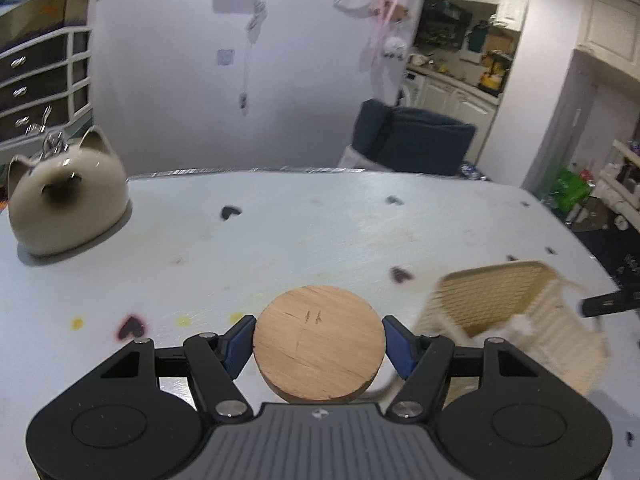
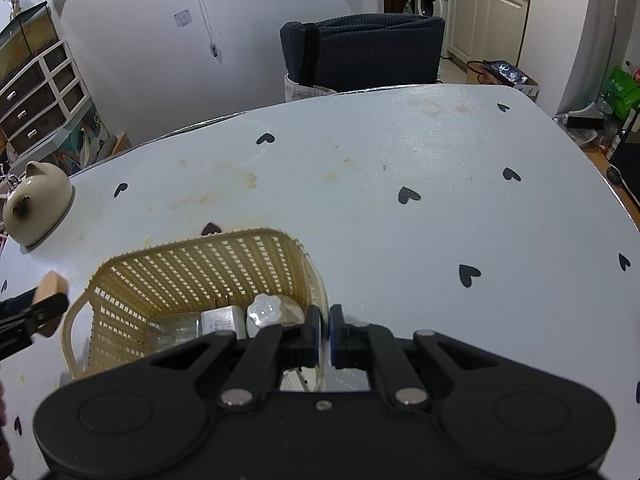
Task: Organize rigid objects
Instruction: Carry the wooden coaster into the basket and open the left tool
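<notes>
The round disc point(image 1: 319, 345) is bare wood, matt, with fine grain lines and tiny scratches. The basket point(image 2: 200, 264) looks like cream plastic with a woven, holey wall. The cat-shaped jar point(image 1: 66, 196) is shiny and smooth like glazed pottery, and the table point(image 2: 400, 152) cover looks smooth with stains.

Round wooden disc point(image 1: 319, 344) between the jaws of the left gripper point(image 1: 319, 342), above the pale heart-printed surface point(image 2: 400, 152). Cream slatted plastic basket point(image 2: 208, 264) to its right, holding a clear glass jar point(image 2: 178, 330) and small white items. Beige cat-shaped ceramic pot point(image 1: 66, 198) far left. Dark blue chair point(image 2: 364, 52) behind the surface.
</notes>
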`<state>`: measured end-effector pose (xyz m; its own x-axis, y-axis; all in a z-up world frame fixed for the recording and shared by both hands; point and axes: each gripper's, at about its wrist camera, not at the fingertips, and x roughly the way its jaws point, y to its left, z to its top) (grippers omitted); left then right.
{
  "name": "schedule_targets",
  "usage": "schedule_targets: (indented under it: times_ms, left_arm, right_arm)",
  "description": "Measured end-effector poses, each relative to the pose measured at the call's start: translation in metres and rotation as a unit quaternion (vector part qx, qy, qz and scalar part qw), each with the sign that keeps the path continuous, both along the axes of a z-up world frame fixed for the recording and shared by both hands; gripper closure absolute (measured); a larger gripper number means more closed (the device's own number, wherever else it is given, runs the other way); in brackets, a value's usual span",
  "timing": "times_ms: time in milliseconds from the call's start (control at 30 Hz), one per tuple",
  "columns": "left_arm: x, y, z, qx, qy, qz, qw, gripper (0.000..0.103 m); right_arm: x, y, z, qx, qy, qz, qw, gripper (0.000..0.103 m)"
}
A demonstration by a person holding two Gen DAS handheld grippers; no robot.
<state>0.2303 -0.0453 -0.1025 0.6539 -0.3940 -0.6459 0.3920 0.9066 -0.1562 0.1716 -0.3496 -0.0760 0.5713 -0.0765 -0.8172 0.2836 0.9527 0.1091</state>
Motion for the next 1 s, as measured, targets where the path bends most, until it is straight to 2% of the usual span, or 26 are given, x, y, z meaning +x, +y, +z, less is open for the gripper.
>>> schedule_targets:
  times_ms: [200,433,733,1000]
  left_arm:
    - [-0.018,-0.018,0.028,-0.03,-0.007,-0.039,0.9988,0.035]
    - [-0.034,-0.06,0.047,-0.021,-0.014,-0.113,0.9932,0.035]
    - [-0.028,-0.111,0.022,0.021,0.006,-0.16,0.9869,0.035]
    - [-0.012,-0.128,-0.001,0.064,0.01,-0.16,0.985,0.035]
  right_arm:
    - [0.0,0.0,0.0,0.0,0.0,0.0,1.0,0.098]
    - [-0.001,0.0,0.0,0.004,-0.003,0.001,1.0,0.098]
    - [-0.001,-0.001,0.0,0.005,-0.004,0.001,1.0,0.098]
    - [-0.002,-0.002,-0.001,0.009,-0.006,0.001,1.0,0.098]
